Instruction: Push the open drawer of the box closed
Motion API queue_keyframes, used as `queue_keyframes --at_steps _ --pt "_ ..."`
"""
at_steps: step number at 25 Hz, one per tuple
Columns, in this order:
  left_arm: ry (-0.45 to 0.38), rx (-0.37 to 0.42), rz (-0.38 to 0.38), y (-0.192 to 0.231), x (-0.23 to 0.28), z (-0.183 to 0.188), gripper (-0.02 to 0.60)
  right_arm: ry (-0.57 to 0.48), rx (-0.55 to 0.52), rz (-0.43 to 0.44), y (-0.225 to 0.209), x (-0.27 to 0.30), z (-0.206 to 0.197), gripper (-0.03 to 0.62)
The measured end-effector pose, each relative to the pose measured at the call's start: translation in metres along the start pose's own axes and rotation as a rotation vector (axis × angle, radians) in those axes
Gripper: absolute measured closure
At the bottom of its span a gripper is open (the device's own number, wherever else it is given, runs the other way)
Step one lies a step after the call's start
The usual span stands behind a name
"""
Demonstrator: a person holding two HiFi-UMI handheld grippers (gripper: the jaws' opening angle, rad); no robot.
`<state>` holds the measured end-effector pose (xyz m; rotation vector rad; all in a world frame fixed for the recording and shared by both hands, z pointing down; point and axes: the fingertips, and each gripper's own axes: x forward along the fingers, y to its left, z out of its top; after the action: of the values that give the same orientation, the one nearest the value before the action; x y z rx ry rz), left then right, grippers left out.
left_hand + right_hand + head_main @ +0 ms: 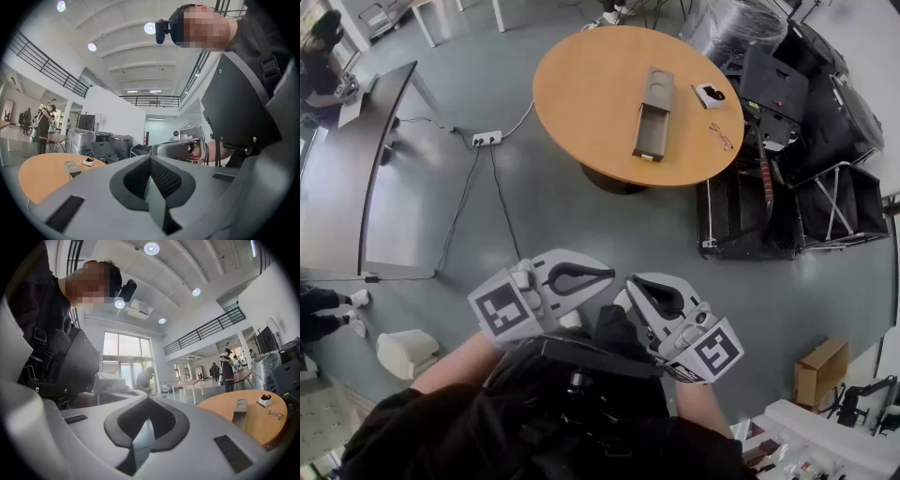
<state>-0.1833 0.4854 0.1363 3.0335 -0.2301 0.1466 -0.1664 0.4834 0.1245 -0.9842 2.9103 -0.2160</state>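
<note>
Resting on the round orange wooden counter (581,84), the flat grey rectangular box (657,86) is seen with its drawer (649,137) drawn out toward the near edge of the counter, the open tray lying in line with the box body. A small white case (710,93) with a dark inset is placed just to the right of the box, and a pair of thin-framed spectacles (721,137) is laid nearer the counter's right rim. The left tongs (605,274) and the right tongs (636,287) are held low, close to the person's body and side by side, well apart from the counter, over the grey floor (581,225). In each gripper view the dark pads are seen pressed together with nothing between them, so both tongs are closed and empty. A white power strip (487,139) is seen on the floor to the left of the counter.
</note>
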Motion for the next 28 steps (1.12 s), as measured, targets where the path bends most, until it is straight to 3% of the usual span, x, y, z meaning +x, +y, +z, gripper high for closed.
queue_keyframes --at_steps 21,28 --pt "-0.005 -0.007 0.087 0.087 0.168 0.027 0.552 -0.024 -0.024 0.106 -0.182 -0.049 0.025 0.588" --pt "0.016 -0.001 0.136 0.097 0.213 0.034 0.552 -0.007 -0.002 0.171 -0.218 -0.072 0.029 0.588"
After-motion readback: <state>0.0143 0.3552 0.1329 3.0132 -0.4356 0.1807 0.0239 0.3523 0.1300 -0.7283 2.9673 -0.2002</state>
